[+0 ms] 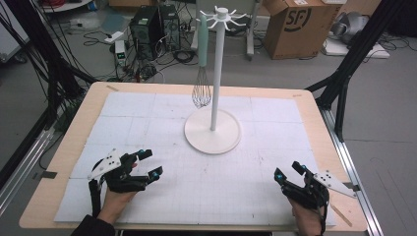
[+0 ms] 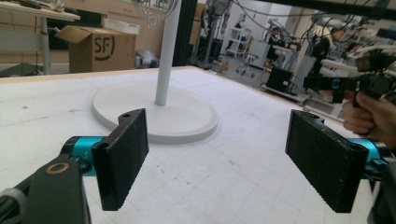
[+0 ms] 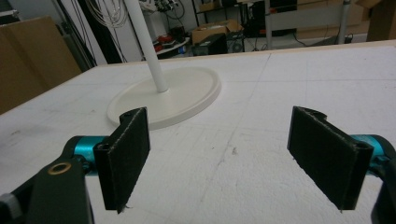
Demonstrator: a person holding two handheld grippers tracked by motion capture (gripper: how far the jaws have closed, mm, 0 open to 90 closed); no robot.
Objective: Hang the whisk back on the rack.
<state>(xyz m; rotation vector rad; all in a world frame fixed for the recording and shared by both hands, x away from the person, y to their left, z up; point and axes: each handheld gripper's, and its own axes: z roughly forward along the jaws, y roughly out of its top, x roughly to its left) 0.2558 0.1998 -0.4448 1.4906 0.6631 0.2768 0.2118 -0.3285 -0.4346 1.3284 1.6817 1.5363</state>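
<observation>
My left tongs (image 1: 149, 163) rest low over the near left part of the tabletop (image 1: 74, 142), jaws spread wide with nothing between them; in the left gripper view the two black pads (image 2: 122, 156) frame bare white mat (image 1: 236, 187). My right tongs (image 1: 288, 169) sit near the right corner on my side, jaws likewise apart and empty, well away from the left pair. Between and beyond them stands the white rack (image 1: 215, 88), its round base (image 1: 213, 132) flat on the mat near the middle of the tabletop and its pole upright. From one of the hooks at the top hangs the whisk (image 1: 202, 73), pale green handle up, wire head down, just left of the pole and clear of the base. In the left gripper view the base (image 2: 159, 114) lies ahead of my jaws and the wire head of the whisk (image 2: 154, 11) peeks in at the top edge; my right hand (image 2: 369, 114) shows at the right there. In the right gripper view the base (image 3: 168, 95) lies ahead and to the left. Neither pair touches the rack or the whisk. Behind the tabletop, on the floor, are a cardboard box (image 1: 295, 24) and some computer cases (image 1: 152, 27) amid cables.
</observation>
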